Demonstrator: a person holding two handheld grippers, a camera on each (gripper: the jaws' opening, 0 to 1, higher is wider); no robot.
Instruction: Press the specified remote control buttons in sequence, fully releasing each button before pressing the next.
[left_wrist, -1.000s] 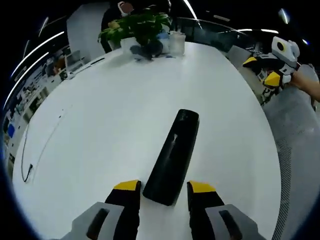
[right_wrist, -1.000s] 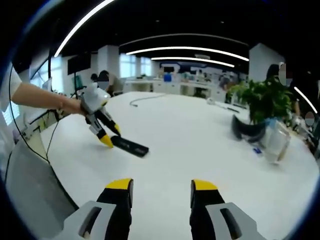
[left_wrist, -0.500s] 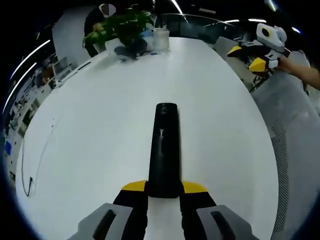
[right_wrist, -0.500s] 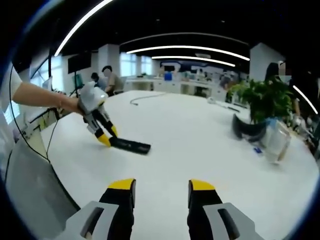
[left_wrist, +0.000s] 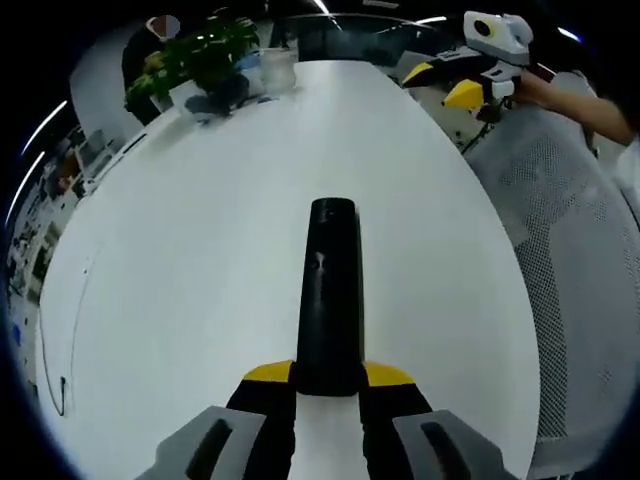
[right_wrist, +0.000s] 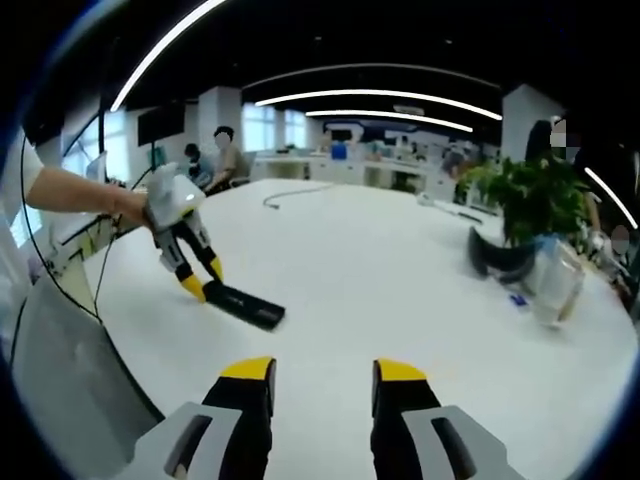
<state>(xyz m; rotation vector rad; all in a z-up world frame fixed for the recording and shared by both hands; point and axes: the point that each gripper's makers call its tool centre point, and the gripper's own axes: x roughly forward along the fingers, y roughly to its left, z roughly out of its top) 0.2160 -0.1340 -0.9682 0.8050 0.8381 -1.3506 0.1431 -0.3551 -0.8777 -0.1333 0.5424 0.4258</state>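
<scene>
A long black remote control (left_wrist: 328, 290) lies on the white table (left_wrist: 180, 250), pointing away from me in the left gripper view. My left gripper (left_wrist: 328, 378) is shut on its near end, yellow tips pressed against both sides. In the right gripper view the same remote (right_wrist: 245, 305) rests near the table's left edge, with the left gripper (right_wrist: 202, 287) clamped on it and a hand (right_wrist: 125, 205) holding that gripper. My right gripper (right_wrist: 322, 375) stands open above the table's near edge, nothing between its fingers. It also appears at top right in the left gripper view, right gripper (left_wrist: 440, 82), off the table's side.
A potted plant (right_wrist: 535, 200), a dark object (right_wrist: 495, 258) and a clear plastic cup (right_wrist: 555, 282) stand at the table's far end. A thin cable (left_wrist: 60, 350) lies near one edge. A mesh chair (left_wrist: 570, 260) stands beside the table. People sit at desks behind.
My left gripper closed on the remote's near end after being open a second ago, and it has since swung the remote slightly. The right gripper stayed open.
</scene>
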